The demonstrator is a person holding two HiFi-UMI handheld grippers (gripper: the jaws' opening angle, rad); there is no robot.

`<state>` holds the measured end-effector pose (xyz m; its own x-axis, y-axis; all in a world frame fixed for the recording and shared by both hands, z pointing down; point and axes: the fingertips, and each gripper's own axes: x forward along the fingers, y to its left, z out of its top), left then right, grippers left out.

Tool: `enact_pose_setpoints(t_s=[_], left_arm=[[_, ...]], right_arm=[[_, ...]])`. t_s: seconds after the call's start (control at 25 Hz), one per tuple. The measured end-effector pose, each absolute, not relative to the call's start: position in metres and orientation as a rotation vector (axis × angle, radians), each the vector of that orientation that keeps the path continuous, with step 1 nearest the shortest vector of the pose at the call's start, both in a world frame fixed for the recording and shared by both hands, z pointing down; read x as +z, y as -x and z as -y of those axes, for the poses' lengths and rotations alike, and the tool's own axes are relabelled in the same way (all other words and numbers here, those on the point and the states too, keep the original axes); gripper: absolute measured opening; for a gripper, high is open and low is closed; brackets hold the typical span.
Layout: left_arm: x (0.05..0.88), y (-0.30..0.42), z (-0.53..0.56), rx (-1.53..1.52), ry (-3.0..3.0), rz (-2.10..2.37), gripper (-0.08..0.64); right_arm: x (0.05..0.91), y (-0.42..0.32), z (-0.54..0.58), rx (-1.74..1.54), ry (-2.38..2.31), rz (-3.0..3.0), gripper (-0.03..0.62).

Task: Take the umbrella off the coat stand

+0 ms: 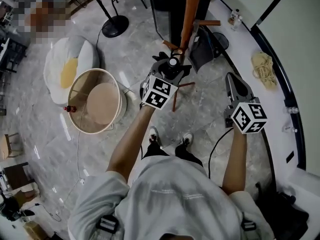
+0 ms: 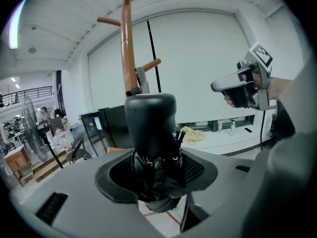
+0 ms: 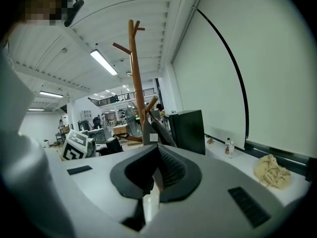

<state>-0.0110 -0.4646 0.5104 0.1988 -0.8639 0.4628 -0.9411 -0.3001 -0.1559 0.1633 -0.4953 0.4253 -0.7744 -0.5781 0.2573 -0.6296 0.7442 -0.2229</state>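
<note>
Left gripper (image 2: 153,170) has the folded black umbrella (image 2: 150,125) clamped between its jaws, handle standing up. That grip is plain only in its own view. From the head view you just catch the handle's round cap, close beside the wooden coat stand (image 1: 190,14). Right gripper (image 3: 156,167) rides to the right, jaws drawn together on nothing, clear of the stand.
</note>
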Motion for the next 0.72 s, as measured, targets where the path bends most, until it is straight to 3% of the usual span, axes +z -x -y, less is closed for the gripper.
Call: enact_pose_setpoints(t_s=[0.72], left_arm=[[0.389,0.081,0.365,0.557,-2.436,1.880,0.236]], right_arm=[[0.354,-0.094,0.447,0.070,-0.962,2.803,0.023]])
